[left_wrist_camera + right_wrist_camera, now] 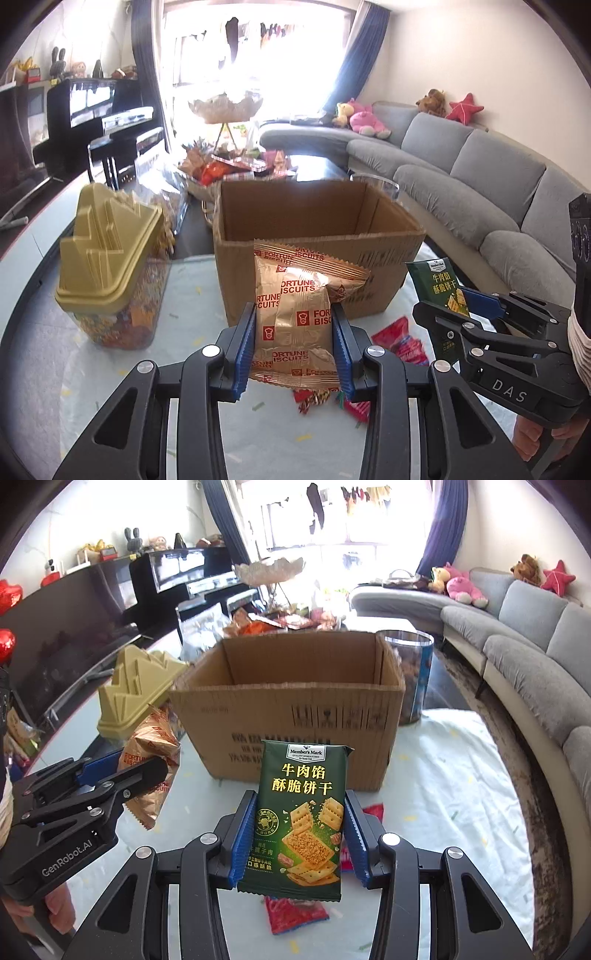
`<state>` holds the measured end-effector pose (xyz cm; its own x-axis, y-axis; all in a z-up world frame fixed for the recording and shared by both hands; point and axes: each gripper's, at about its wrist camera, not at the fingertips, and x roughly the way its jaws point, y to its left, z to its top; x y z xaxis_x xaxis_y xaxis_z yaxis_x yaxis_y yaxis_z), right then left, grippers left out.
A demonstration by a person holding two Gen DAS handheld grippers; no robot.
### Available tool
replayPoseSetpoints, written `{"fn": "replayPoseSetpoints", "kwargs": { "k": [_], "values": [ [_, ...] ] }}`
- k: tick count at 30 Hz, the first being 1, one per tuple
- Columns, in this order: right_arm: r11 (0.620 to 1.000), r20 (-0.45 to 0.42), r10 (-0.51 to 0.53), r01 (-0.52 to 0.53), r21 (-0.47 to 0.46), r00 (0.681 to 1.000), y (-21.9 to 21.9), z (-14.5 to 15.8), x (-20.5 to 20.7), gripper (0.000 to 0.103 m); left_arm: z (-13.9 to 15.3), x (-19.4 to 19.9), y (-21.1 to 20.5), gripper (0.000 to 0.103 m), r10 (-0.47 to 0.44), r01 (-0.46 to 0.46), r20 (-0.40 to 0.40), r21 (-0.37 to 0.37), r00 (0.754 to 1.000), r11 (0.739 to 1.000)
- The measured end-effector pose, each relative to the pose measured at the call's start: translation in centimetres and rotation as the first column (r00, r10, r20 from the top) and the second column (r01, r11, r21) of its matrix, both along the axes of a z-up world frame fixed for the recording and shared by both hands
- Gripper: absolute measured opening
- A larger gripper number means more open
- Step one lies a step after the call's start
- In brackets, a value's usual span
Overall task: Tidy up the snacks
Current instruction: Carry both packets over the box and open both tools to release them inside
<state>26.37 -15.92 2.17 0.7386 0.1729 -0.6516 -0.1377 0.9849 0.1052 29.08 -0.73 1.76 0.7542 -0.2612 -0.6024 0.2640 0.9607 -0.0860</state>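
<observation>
My left gripper (295,347) is shut on gold Fortune Biscuits packets (299,314), held upright in front of an open cardboard box (314,236). My right gripper (299,827) is shut on a dark green Member's Mark cracker packet (301,819), held upright before the same box (291,705). The right gripper and green packet (439,291) show at the right of the left wrist view. The left gripper and gold packets (151,753) show at the left of the right wrist view. Both grippers are held above the table, short of the box.
A clear jar with a gold lid (107,266) stands left of the box. Red snack packets (295,912) lie on the white-covered table (443,775) under the grippers. A clear canister (410,675) stands right of the box. A snack tray (236,166) stands behind it, a grey sofa (480,177) to the right.
</observation>
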Motion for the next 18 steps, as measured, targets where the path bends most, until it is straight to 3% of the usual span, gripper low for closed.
{"fn": "replayPoseSetpoints", "kwargs": {
  "k": [10,18],
  "values": [
    [1.0,0.093,0.018,-0.02,0.012,0.996,-1.1,4.1,1.6,0.046,4.4,1.7,-0.8,0.038,0.004,-0.005,0.094,0.006,0.996,1.0],
    [1.0,0.147,0.023,-0.023,0.001,0.989,-1.6,7.1,3.6,0.046,6.8,3.6,-1.6,0.038,0.0,-0.001,0.125,0.01,0.992,1.0]
  ]
}}
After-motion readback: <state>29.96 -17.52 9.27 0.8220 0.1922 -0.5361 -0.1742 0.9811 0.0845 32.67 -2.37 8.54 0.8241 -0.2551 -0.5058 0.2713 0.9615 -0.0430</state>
